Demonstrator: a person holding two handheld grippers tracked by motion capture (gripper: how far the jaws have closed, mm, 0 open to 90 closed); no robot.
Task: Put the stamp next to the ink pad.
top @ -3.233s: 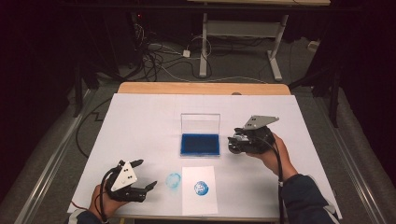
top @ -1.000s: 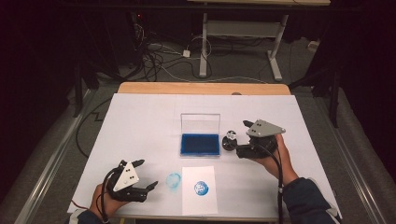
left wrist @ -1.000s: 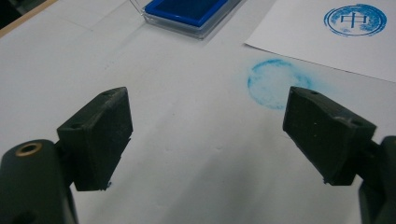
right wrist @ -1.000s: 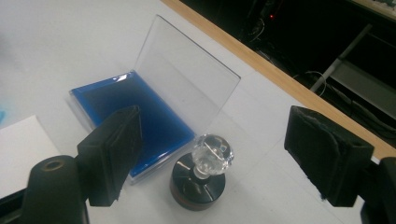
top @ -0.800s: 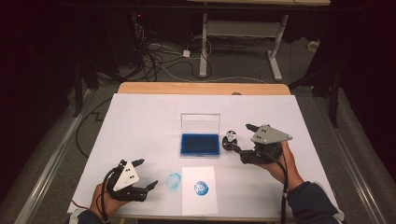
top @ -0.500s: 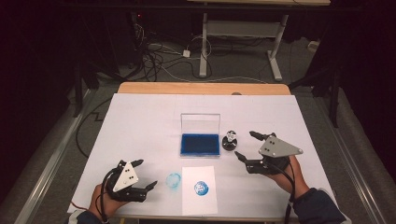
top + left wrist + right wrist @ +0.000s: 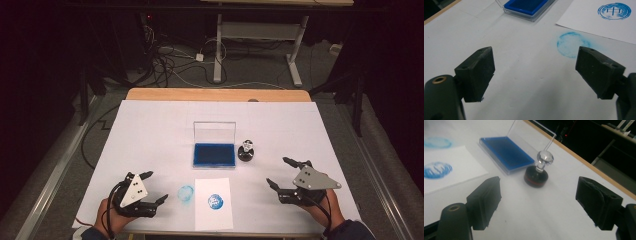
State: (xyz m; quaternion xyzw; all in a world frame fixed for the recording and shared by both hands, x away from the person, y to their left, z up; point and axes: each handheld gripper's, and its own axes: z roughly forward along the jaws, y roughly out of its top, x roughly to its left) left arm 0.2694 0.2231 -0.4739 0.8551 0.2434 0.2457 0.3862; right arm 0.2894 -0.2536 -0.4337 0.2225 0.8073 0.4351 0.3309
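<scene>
Near edge of the white-covered table (image 7: pixel 150 130): left gripper (image 7: pixel 147 187) and right gripper (image 7: pixel 280 172) rest with jaws apart, empty; between them a stamped paper (image 7: pixel 213 202) beside a blue smudge (image 7: pixel 186 193). Mid-table, the stamp (image 7: pixel 246 150) stands upright just right of the open ink pad (image 7: pixel 214 154). Beyond: grey floor, cables (image 7: pixel 170 60), a desk frame (image 7: pixel 260 35) in the dark.

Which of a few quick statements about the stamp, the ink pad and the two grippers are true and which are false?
1. The stamp stands upright on the table, right of the ink pad. True.
2. The right gripper is shut on the stamp. False: its fingers are spread wide with nothing between them, apart from the stamp.
3. The ink pad's clear lid is closed. False: it stands open behind the blue pad.
4. The sheet of paper bears a round blue print. True.
5. The left gripper is open. True.
</scene>
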